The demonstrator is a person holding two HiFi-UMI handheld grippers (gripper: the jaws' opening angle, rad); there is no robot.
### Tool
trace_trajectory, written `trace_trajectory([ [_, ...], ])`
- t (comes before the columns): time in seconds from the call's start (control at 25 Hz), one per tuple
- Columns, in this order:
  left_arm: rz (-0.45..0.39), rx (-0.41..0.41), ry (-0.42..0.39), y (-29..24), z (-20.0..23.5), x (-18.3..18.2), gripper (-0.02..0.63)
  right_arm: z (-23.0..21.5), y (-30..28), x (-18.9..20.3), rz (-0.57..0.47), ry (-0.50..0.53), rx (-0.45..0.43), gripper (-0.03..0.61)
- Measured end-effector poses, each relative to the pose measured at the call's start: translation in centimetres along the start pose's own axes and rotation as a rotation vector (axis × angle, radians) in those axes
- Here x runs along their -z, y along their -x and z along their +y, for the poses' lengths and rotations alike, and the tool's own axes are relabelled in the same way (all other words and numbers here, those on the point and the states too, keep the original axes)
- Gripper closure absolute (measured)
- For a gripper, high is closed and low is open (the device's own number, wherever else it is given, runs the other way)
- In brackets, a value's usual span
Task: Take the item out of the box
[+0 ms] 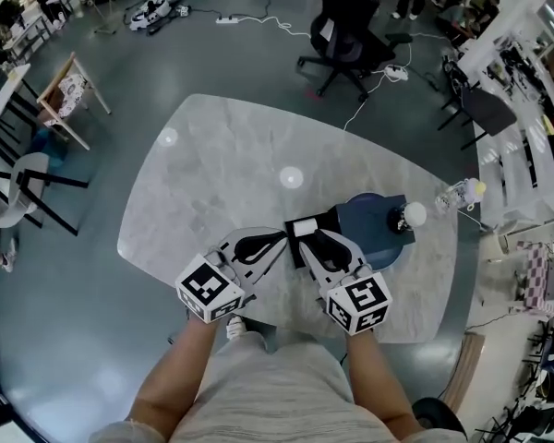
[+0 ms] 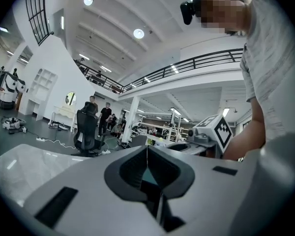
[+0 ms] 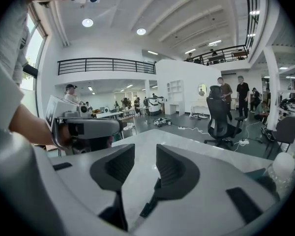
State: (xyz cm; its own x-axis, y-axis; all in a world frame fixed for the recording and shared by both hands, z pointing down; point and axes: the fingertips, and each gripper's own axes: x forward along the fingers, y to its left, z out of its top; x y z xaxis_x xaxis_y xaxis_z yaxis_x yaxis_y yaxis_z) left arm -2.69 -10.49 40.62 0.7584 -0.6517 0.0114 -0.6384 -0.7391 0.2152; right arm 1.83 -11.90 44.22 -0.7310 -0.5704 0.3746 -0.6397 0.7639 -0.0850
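Note:
A dark blue box (image 1: 367, 221) with a rounded front lies on the marble table (image 1: 212, 173) at the right. A black flat piece (image 1: 325, 221) sits at its left side. A white round item (image 1: 414, 215) rests at the box's far right corner and also shows as the white round item (image 3: 285, 164) in the right gripper view. A small white object (image 1: 304, 228) lies just beyond my right gripper (image 1: 307, 245), which is open with nothing between its jaws (image 3: 145, 154). My left gripper (image 1: 279, 240) hovers beside it, shut and empty (image 2: 147, 154).
A clear plastic bottle (image 1: 462, 193) lies at the table's right edge. A black office chair (image 1: 346, 26) stands beyond the far edge, and a wooden chair (image 1: 69, 90) stands at the left. Cables run over the floor. Both grippers are close to the table's near edge.

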Motion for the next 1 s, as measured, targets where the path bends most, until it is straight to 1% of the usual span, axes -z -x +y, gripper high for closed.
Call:
trace_trajectory([
  [0.16,0.02,-0.012,0.012,-1.6,0.9,1.1,0.594,-1.8,-1.4,1.8,0.05,-0.024,0.034,0.395],
  [0.4,0.041,-0.027,0.032,-2.6,2.1,2.1,0.594,-3.7,-3.3,4.7,0.143,-0.061,0.091,0.337],
  [0.72,0.056,-0.044,0.058,-2.9,3.7,3.0,0.594,-5.3,-5.2,8.0,0.241,-0.09,0.166,0.316],
  [1.0,0.065,-0.049,0.078,-3.1,4.5,3.8,0.594,-6.7,-6.5,10.3,0.315,-0.117,0.205,0.298],
])
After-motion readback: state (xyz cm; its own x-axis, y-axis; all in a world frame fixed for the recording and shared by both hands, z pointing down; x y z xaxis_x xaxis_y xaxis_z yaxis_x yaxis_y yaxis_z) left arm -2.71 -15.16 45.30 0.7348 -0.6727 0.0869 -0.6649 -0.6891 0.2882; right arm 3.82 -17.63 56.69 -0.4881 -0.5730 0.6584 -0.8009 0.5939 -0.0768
